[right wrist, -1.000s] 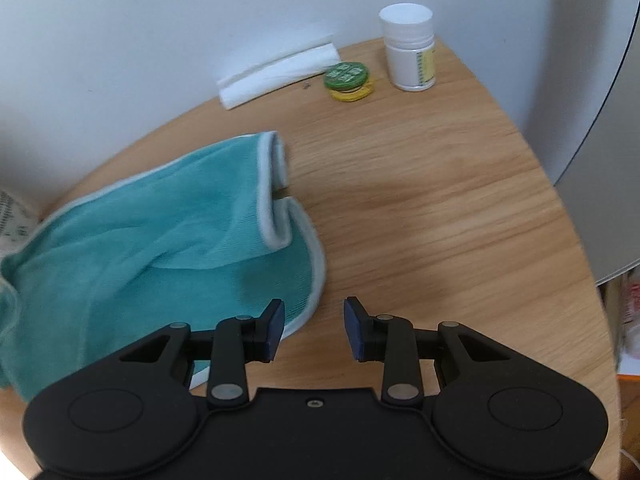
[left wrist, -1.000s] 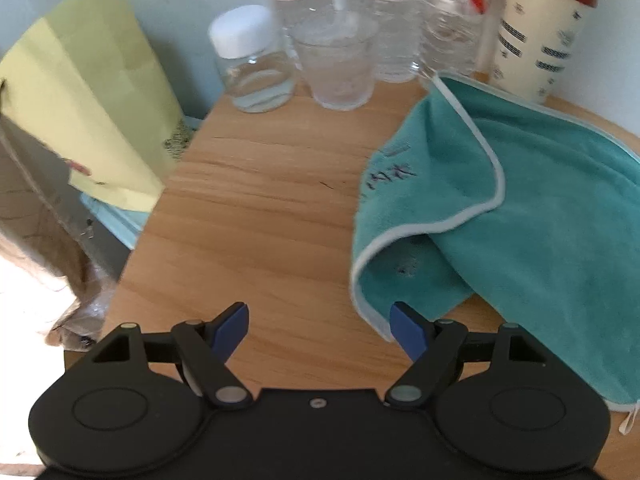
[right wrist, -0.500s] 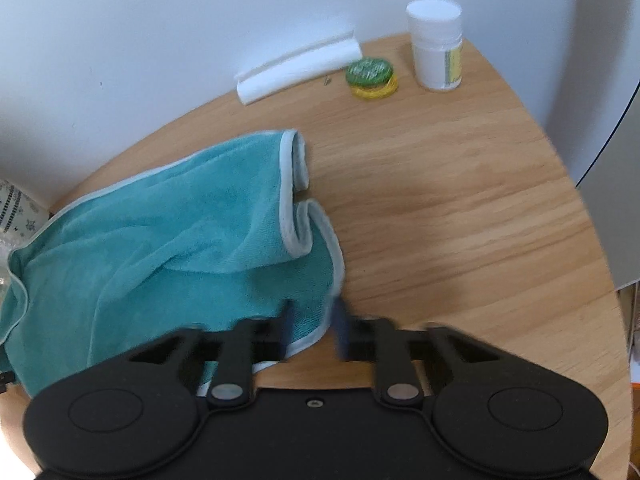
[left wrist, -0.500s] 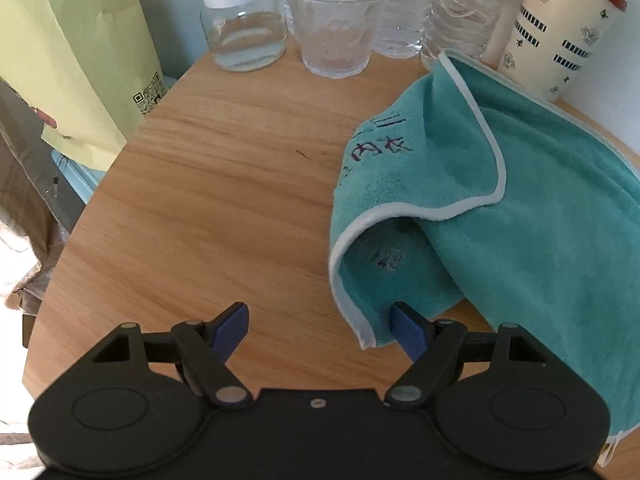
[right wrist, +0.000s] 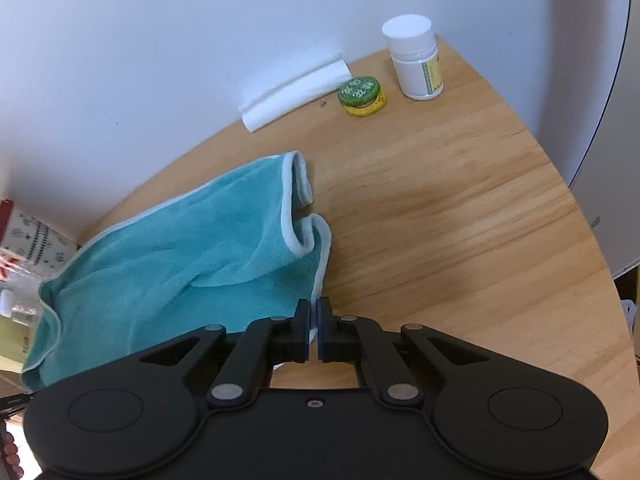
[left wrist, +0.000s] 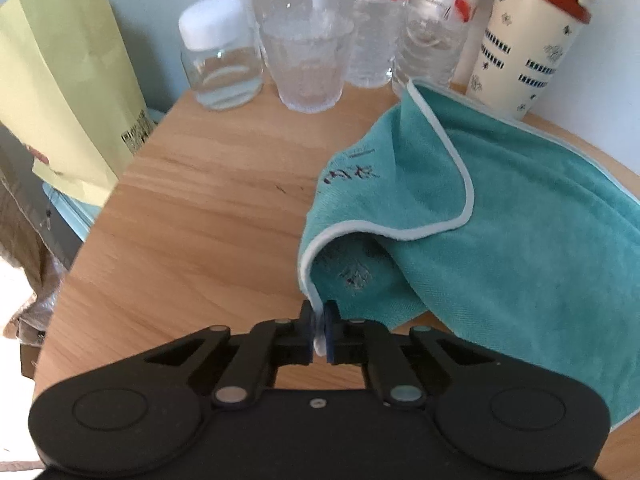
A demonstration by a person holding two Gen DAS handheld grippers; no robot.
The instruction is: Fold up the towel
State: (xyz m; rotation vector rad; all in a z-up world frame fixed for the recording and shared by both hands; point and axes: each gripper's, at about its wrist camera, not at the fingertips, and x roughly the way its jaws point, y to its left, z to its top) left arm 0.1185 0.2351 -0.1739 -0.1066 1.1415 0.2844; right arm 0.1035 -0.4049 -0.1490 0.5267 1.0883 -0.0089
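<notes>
The left gripper (left wrist: 319, 334) has its jaws clamped on the towel's (left wrist: 520, 220) pale hem at a near corner. The right gripper (right wrist: 314, 330) likewise pinches another near hem corner. The teal towel lies rumpled on the wooden worktop (left wrist: 208, 216); behind it stand a glass (left wrist: 308, 68), water bottles (left wrist: 368, 20) and a paper cup (left wrist: 528, 36).

Bottles (left wrist: 362, 20), glass (left wrist: 306, 68), jar (left wrist: 218, 54), cup (left wrist: 528, 36).
</notes>
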